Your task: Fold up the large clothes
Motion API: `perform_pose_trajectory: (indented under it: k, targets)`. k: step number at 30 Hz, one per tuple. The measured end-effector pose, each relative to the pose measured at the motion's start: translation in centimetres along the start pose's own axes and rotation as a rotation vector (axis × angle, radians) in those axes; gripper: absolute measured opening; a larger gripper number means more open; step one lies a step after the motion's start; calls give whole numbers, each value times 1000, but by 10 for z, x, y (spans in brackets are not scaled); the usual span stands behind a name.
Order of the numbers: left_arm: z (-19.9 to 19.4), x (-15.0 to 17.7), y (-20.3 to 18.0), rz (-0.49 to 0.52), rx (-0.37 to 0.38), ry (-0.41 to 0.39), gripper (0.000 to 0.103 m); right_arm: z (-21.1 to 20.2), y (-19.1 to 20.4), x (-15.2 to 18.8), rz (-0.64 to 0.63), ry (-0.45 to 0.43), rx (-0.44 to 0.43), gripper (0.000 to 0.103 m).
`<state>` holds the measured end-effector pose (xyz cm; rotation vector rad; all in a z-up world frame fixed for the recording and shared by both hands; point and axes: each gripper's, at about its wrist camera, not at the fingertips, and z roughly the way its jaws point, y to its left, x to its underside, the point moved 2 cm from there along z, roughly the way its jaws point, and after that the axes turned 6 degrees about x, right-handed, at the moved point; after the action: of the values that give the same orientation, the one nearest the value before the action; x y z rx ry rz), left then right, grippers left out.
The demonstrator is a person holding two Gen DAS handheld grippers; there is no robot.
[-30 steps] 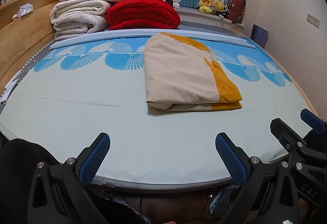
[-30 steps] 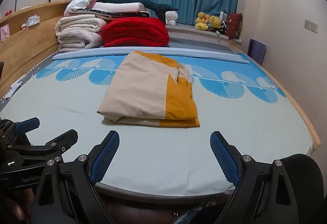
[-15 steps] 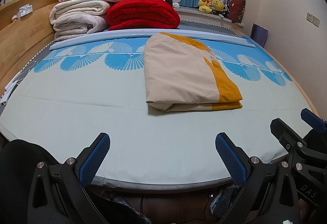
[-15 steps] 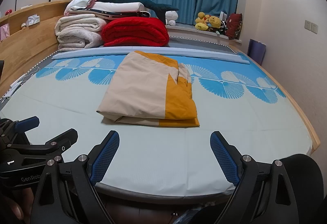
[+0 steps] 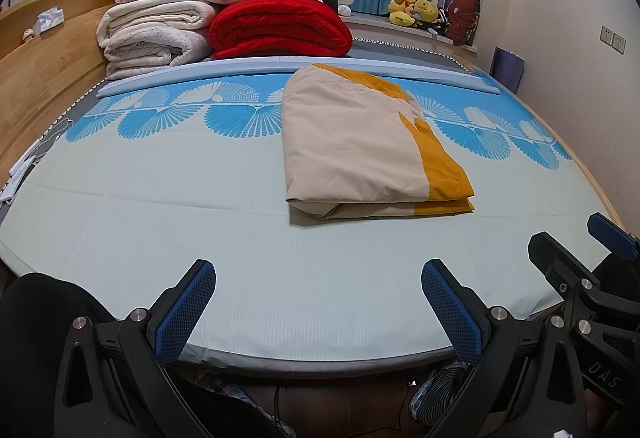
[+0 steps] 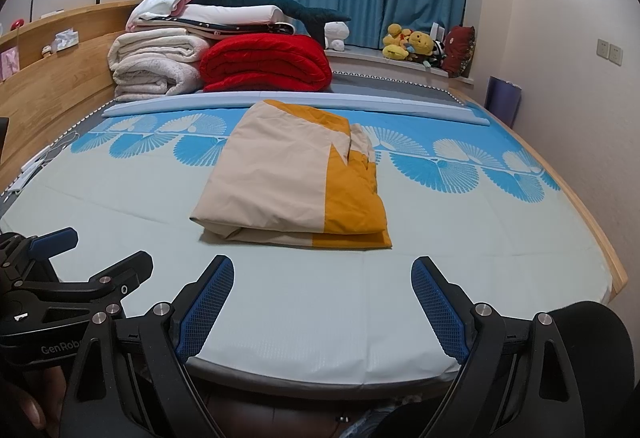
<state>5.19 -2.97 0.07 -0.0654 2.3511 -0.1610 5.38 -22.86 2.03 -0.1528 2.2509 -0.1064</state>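
Note:
A beige and mustard-yellow cloth (image 5: 360, 150) (image 6: 288, 178) lies folded into a thick rectangle on the bed (image 5: 160, 206) (image 6: 460, 238), its folded edge facing me. My left gripper (image 5: 318, 274) hovers open over the bed's near edge, well short of the cloth, nothing between its blue pads. My right gripper (image 6: 322, 268) is open too, just in front of the cloth's near edge and apart from it. Each gripper shows at the side of the other's view.
A stack of folded blankets (image 5: 156, 30) and a red quilt (image 5: 280, 26) sit at the head of the bed against a wooden headboard (image 5: 44, 70). Plush toys (image 5: 412, 8) line the window sill beneath blue curtains. A wall runs along the right.

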Motion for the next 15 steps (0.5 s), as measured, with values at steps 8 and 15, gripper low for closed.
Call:
perform_pose_trajectory:
  k: [8, 15]
  targets:
    - [0, 0, 0, 0, 0, 0, 102, 1, 0, 0, 0, 0, 0, 90]
    - [0, 0, 0, 0, 0, -1, 102, 1, 0, 0, 0, -1, -1, 90]
